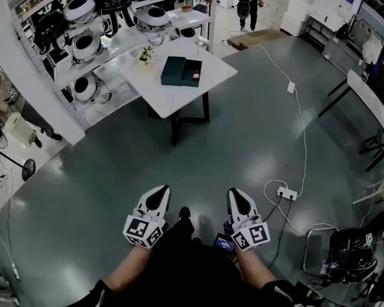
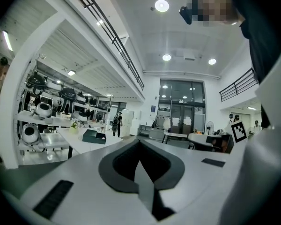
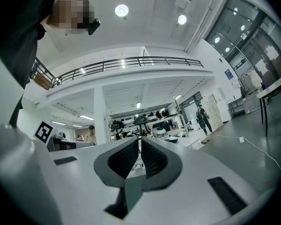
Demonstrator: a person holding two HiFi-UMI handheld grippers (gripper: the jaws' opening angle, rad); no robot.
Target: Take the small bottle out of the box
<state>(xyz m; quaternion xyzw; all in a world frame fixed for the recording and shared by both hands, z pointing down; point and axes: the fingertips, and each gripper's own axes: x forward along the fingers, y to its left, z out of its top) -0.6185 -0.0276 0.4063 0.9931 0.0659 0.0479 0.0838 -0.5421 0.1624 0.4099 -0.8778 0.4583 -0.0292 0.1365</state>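
A dark green box (image 1: 181,70) lies on the white table (image 1: 173,98) far ahead across the floor. In its open right part sits a small reddish thing (image 1: 196,76), too small to tell apart. Both grippers are held low in front of the person, several steps short of the table. My left gripper (image 1: 159,194) is shut and empty; in the left gripper view its jaws (image 2: 139,142) meet at the tip, and the box (image 2: 94,136) shows far off to the left. My right gripper (image 1: 237,196) is also shut on nothing, with only a thin slit between its jaws (image 3: 140,138).
Shelves of round black-and-white devices (image 1: 83,43) stand left of and behind the table, and a small plant (image 1: 145,55) sits on it. A power strip (image 1: 285,192) with a long white cable lies on the floor at right. Other tables (image 1: 371,101) line the right; a person (image 1: 248,2) walks far off.
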